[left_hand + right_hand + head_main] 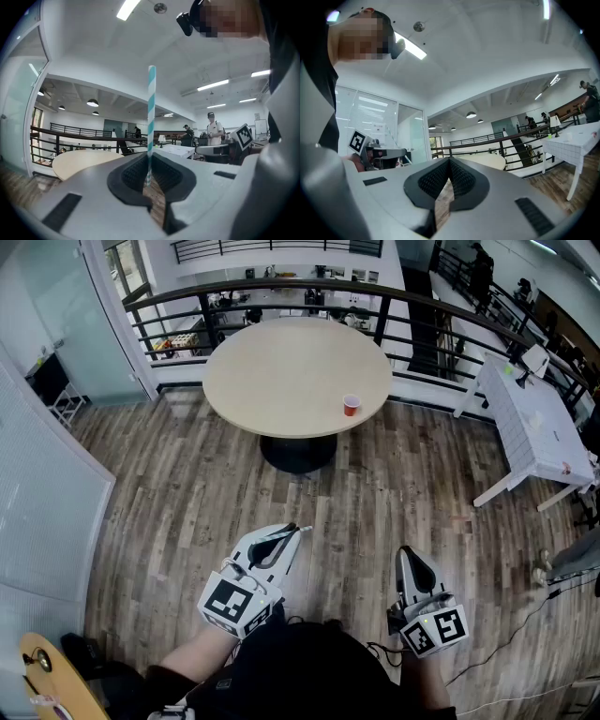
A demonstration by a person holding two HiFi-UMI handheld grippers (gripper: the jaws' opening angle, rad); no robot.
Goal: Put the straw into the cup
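Observation:
A small red cup (352, 405) stands near the right edge of the round beige table (281, 381), far ahead of both grippers. My left gripper (298, 530) is held low near the person's body, shut on a teal-and-white striped straw (151, 117) that stands upright between its pads. In the head view the straw (302, 528) shows only as a short tip at the jaws. My right gripper (410, 554) is beside it on the right, its jaws shut with nothing between them (449, 161). The table (79, 159) shows low in the left gripper view.
A dark metal railing (394, 306) curves behind the table. A white folding table (534, 423) stands to the right, and a glass partition (47, 493) runs along the left. Wooden floor (187, 521) lies between me and the round table. People stand in the distance (214, 131).

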